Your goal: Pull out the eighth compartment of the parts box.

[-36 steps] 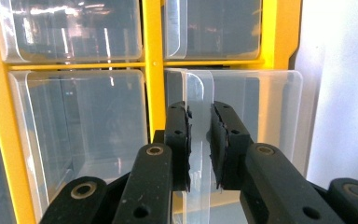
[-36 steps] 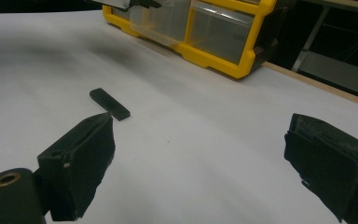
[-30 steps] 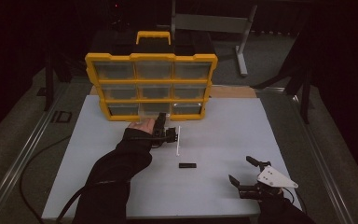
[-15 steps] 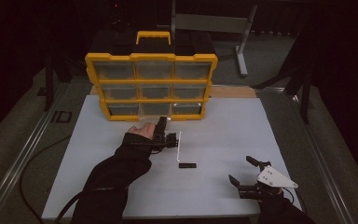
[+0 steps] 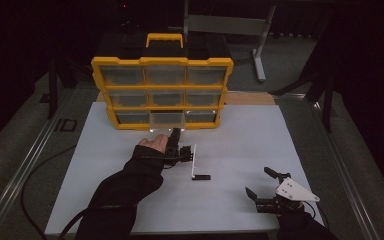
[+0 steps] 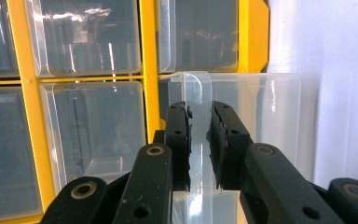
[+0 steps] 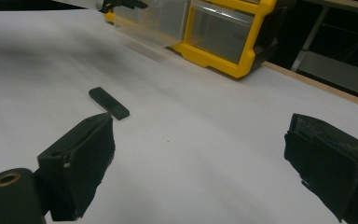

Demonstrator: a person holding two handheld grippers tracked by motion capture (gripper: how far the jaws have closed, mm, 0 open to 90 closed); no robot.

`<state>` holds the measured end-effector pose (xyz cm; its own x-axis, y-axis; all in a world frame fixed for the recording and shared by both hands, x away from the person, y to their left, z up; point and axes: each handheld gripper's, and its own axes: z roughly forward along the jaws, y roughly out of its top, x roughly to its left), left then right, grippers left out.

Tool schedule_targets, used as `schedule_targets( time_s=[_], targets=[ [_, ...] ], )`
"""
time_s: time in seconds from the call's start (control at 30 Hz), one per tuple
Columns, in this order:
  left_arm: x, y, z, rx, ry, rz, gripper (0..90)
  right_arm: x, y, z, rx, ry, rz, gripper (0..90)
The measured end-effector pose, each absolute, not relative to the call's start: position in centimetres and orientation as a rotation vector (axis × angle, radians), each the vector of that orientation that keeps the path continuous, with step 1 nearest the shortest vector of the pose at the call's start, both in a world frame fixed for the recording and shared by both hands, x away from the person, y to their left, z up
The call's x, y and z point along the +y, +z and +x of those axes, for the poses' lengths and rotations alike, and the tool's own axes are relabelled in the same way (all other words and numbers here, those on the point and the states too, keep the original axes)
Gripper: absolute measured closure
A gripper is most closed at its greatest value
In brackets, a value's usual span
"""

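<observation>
Clear drawer (image 6: 242, 107) pulled toward person, left gripper (image 6: 199, 135) fingers clenched on its tab.

place: workshop/lab | cues: yellow parts organizer (image 5: 162, 92), white bench (image 5: 240, 145), metal stand (image 5: 260, 45), dark room

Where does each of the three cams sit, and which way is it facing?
High view: above the person's side, looking forward and down on the white table and yellow drawer cabinet; both sleeved forearms and claws show.
Left gripper view: rides the left claw, facing the cabinet; its pads pinch the clear drawer's pull tab.
Right gripper view: rides the right claw, low over the table, jaws wide apart, facing the small black bar.
Shared: the high and right gripper views both show the black bar and the pulled-out drawer.
</observation>
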<state>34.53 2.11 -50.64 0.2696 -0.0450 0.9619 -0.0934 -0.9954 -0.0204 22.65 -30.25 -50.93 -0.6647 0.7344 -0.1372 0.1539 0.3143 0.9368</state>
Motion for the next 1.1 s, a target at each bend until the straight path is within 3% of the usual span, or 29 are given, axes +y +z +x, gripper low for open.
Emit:
schedule_targets(
  time_s=[0.43,0.9,1.0,1.07,1.1],
  targets=[
    [2.2,-51.1,33.8,-0.15,1.878,2.456,78.6,-30.3,-50.9,22.6,2.028,1.353,0.778,8.2],
    [2.7,-50.3,34.1,-0.151,1.764,2.49,77.0,-30.3,-50.9,22.6,2.03,1.345,0.771,8.3],
    [2.7,-49.8,34.3,-0.072,1.661,2.518,55.8,-30.3,-50.9,22.6,2.028,1.347,0.777,8.3],
    [3.1,-49.1,34.5,0.07,1.485,2.531,42.6,-30.4,-50.9,22.6,2.029,1.343,0.773,8.3],
    [3.2,-48.9,34.6,0.112,1.459,2.521,36.2,-30.4,-50.9,22.6,2.029,1.343,0.773,8.2]
  ],
)
